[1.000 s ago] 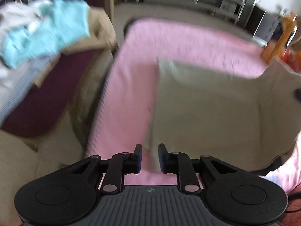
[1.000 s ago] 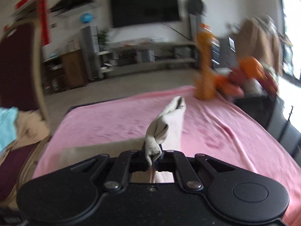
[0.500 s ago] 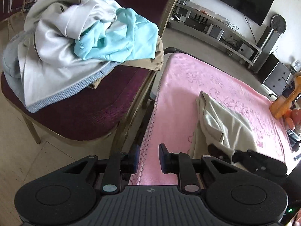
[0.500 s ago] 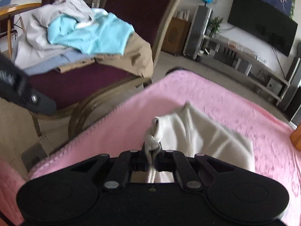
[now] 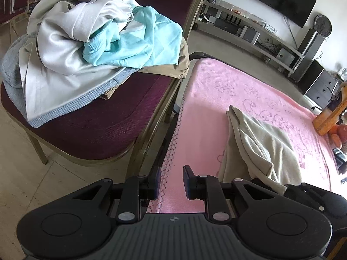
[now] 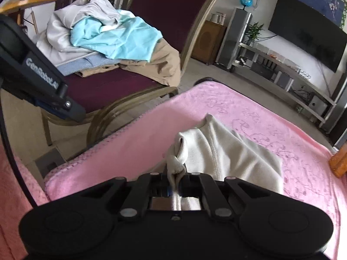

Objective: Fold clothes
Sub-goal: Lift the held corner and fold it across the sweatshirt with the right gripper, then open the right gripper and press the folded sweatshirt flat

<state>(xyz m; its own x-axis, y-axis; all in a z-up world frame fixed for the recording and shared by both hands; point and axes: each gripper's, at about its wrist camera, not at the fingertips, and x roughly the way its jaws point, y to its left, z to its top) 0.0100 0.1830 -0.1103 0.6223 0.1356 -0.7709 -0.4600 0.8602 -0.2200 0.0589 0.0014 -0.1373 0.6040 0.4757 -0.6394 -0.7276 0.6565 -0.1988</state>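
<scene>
Right gripper is clamped on a bunched corner of the beige garment, which lies on the pink blanket. Left gripper stands slightly parted, holding nothing.

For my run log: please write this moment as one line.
left gripper: open, empty | right gripper: shut on beige garment | garment on pink blanket
</scene>
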